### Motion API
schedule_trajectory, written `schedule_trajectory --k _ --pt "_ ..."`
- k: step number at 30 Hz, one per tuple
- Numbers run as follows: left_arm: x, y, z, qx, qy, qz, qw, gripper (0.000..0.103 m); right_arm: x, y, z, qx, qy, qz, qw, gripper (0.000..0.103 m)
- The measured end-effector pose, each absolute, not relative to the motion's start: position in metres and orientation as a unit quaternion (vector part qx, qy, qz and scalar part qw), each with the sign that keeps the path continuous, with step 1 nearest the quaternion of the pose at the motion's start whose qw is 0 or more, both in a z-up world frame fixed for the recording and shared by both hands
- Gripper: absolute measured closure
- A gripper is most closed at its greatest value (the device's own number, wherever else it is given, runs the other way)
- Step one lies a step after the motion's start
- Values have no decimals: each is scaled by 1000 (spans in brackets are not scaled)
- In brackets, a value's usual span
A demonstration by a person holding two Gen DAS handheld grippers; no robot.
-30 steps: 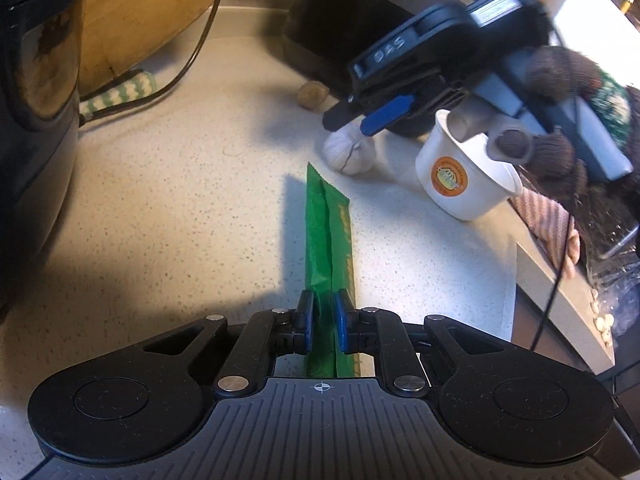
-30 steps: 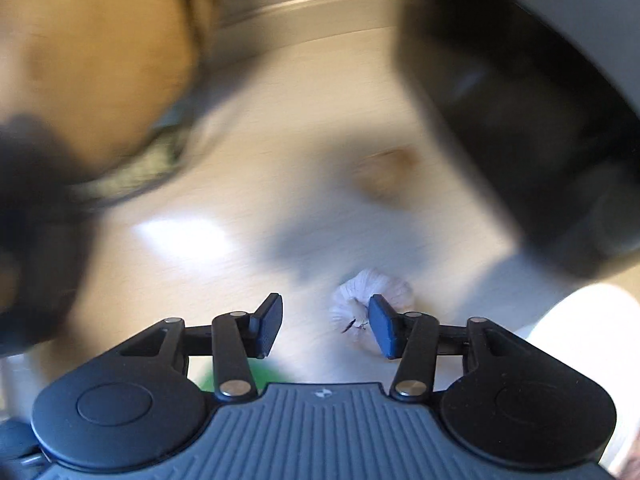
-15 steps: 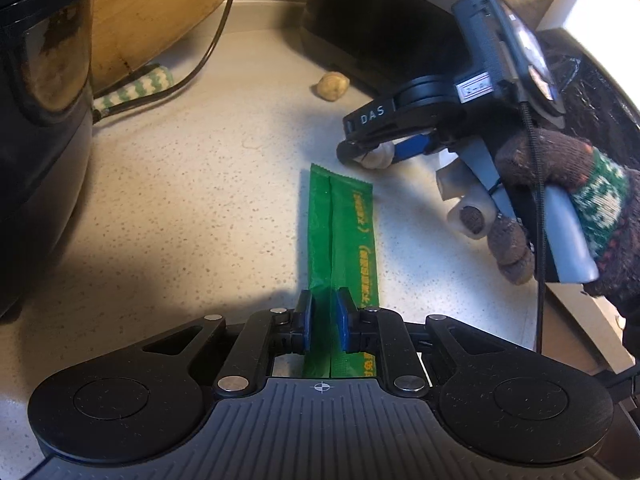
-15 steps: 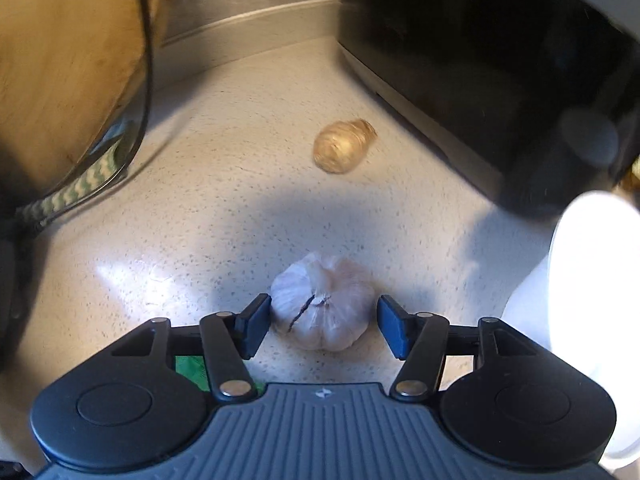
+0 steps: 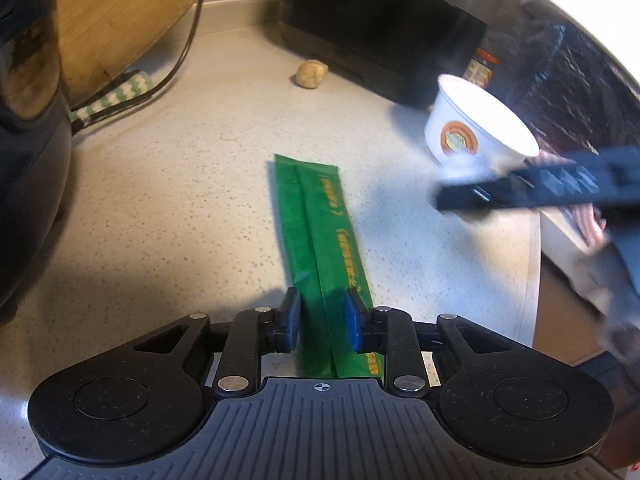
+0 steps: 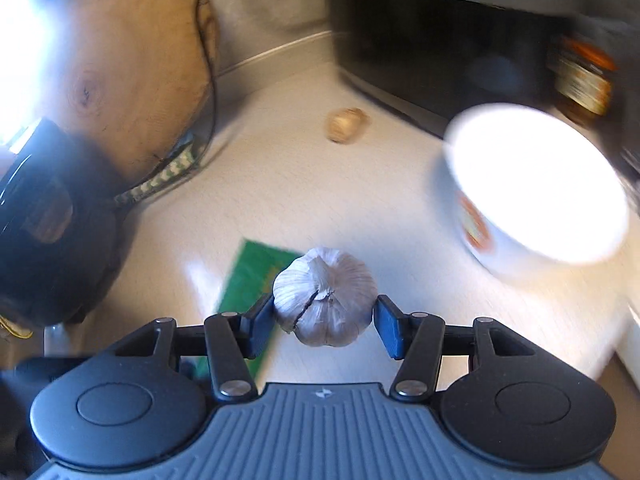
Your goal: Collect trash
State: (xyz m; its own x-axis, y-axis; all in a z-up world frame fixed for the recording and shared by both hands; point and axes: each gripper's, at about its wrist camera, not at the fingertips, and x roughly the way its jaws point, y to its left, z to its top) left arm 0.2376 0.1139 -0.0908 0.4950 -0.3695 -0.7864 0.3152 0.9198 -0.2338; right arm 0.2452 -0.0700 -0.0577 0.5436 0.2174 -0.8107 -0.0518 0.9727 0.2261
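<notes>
A long green wrapper (image 5: pixel 320 224) lies flat on the speckled counter; its near end sits between the fingers of my left gripper (image 5: pixel 322 320), whose jaws stand slightly apart around it. My right gripper (image 6: pixel 326 320) is shut on a white garlic bulb (image 6: pixel 326 296) and holds it above the counter, over the wrapper's corner (image 6: pixel 252 272). A white paper cup (image 5: pixel 476 128) with an orange logo stands to the right, also in the right wrist view (image 6: pixel 536 188). The right gripper shows blurred in the left wrist view (image 5: pixel 560 188).
A small tan lump (image 5: pixel 311 74) lies near a black appliance (image 5: pixel 380 24) at the back. A wooden board (image 5: pixel 112 12), a cable and a green-white cloth (image 5: pixel 112 98) are back left. A dark pot (image 5: pixel 24 112) stands left. The counter edge (image 5: pixel 534 280) is right.
My right gripper closed on the garlic bulb and lifted it back toward the cup. My left gripper's jaws opened a little around the green wrapper.
</notes>
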Motion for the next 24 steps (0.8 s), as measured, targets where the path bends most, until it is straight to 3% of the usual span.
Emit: schedule_trajectory --k 9,11,19,24 --pt "239 98 -93 19 456 -179 871 57 170 -97 -70 125 454 45 881 49" --pt "239 99 -90 19 458 -181 870 62 160 -87 -73 111 447 49 886 49" --pt "230 85 -80 20 456 -199 867 62 133 -55 -90 29 430 38 901 49" --pt "224 63 -84 73 445 -189 872 61 123 -54 -99 48 437 43 897 47"
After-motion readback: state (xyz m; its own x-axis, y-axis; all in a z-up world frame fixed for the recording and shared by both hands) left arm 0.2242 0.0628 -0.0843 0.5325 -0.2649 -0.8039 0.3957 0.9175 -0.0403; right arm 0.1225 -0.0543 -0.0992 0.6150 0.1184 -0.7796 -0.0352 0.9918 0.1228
